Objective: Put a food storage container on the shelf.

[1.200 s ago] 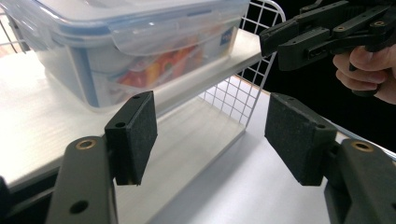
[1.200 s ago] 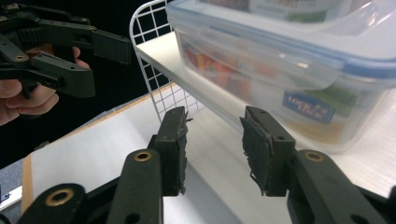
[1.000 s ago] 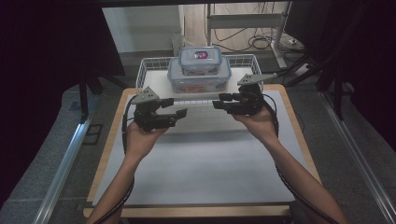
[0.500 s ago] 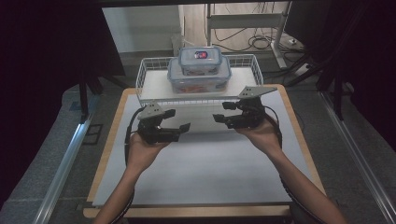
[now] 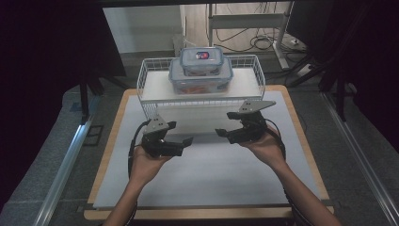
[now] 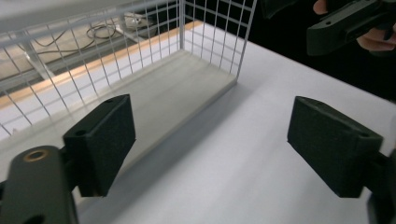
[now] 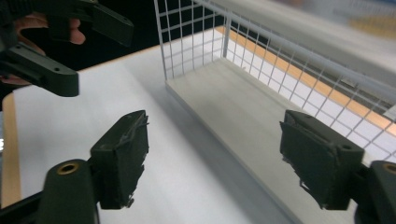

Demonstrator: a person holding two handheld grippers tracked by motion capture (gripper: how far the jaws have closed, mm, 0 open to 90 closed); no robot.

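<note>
The white wire rack (image 5: 201, 89) stands at twelve o'clock on the counter (image 5: 207, 179), its shelf carrying two stacked boxes. It looks stiff and light, though the thin wires would bend under a hard squeeze.

The larger clear food box (image 5: 201, 78) sits mid-shelf, something orange inside; I judge it rigid, smooth, rather slippery plastic, moderately heavy, best taken at its two short ends under the lid rim. The smaller box (image 5: 202, 60) rests on its lid, clear with a blue-and-red label, and could slide off if the stack tilts.

The left gripper (image 5: 184, 140), at seven o'clock from the rack, and the right gripper (image 5: 221, 134), at five, have just been opening; both jaws stand wide with nothing between them.
</note>
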